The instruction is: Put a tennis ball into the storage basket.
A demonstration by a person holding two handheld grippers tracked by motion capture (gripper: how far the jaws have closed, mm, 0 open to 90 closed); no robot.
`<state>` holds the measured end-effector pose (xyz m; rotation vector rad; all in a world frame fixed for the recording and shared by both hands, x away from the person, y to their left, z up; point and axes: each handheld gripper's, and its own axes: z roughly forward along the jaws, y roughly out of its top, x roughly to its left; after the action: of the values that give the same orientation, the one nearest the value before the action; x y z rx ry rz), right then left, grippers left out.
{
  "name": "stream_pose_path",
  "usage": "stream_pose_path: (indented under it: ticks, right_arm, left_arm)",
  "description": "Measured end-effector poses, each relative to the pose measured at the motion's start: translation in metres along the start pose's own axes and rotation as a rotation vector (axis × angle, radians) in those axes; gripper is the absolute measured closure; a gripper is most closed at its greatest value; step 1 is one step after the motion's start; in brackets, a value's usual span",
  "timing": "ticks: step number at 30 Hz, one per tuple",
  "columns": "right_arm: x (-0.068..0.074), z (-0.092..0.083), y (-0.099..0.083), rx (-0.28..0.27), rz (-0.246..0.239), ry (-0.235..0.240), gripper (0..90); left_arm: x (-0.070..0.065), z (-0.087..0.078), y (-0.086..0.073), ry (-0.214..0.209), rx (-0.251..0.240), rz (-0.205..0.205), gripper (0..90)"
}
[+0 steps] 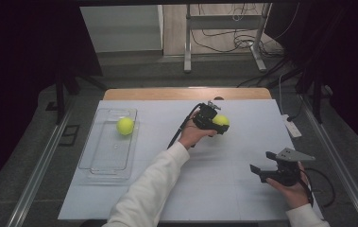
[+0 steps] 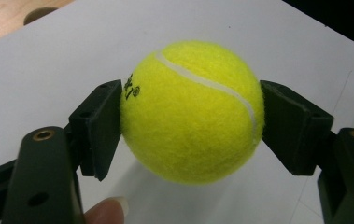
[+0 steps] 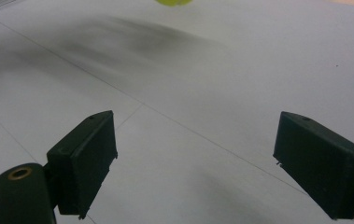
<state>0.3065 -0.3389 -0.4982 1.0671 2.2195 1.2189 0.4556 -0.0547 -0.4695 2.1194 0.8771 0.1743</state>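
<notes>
- White worktop (image 1: 214,189): the clear tray (image 1: 102,163) at its left holds one tennis ball (image 1: 125,126).
- Left hand-held gripper (image 2: 191,116) pinches a second ball (image 2: 191,112) (its black print is readable close up); right hand-held gripper (image 3: 193,163) is spread wide.

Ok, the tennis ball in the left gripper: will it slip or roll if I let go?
The tennis ball looks fuzzy, so the left gripper, shut on its sides, likely holds it firmly. It is round, so released on the flat table it would probably roll.

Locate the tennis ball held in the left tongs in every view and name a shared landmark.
High view: the held tennis ball sits right of centre, in the left tongs.
Left gripper view: centre, clamped between both pads.
Right gripper view: a yellow sliver at the top edge.
Shared landmark: the white table sheet.
</notes>
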Motion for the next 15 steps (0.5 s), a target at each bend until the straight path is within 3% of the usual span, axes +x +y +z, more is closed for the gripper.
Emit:
stream_pose_path:
  ticks: [15]
  right_arm:
    - [0.001, 0.001, 0.000, 0.001, -0.005, -0.001, 13.4]
  left_arm:
    - [-0.001, -0.024, -0.010, 0.000, -0.035, 0.008, 27.0]
